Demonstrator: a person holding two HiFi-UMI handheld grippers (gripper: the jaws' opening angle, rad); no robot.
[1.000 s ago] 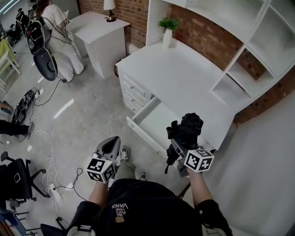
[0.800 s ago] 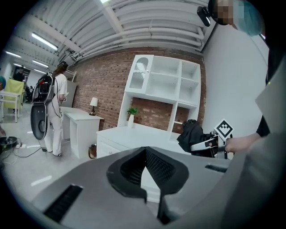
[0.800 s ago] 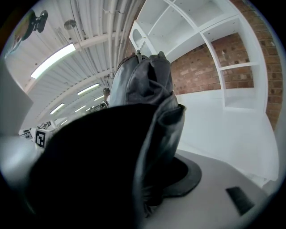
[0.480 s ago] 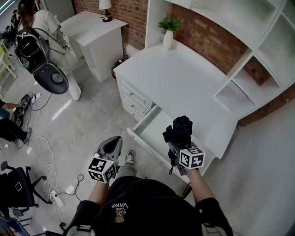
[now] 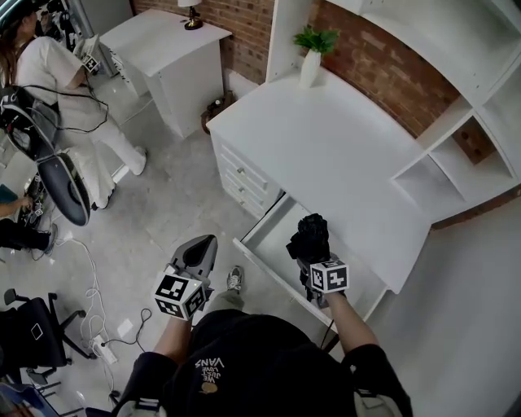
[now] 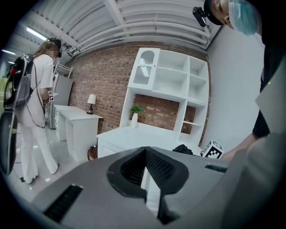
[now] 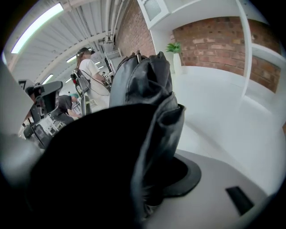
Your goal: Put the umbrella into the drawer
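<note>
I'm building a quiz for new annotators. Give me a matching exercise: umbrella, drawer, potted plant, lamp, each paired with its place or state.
1 umbrella
2 drawer
3 potted plant
4 lamp

A on the side table
B clamped in the right gripper
C on the desk
D pulled open

Pairs: 1-B, 2-D, 3-C, 4-A

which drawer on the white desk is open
The wide pulled-out drawer beneath the umbrella; the small stacked drawers left of it are all shut.

Black umbrella (image 5: 311, 234), white drawer (image 5: 273, 232) and desk (image 5: 326, 147), red-brick wall (image 5: 383, 61), grey left tool (image 5: 205, 243) with black-and-white marker cube (image 5: 177, 295).
</note>
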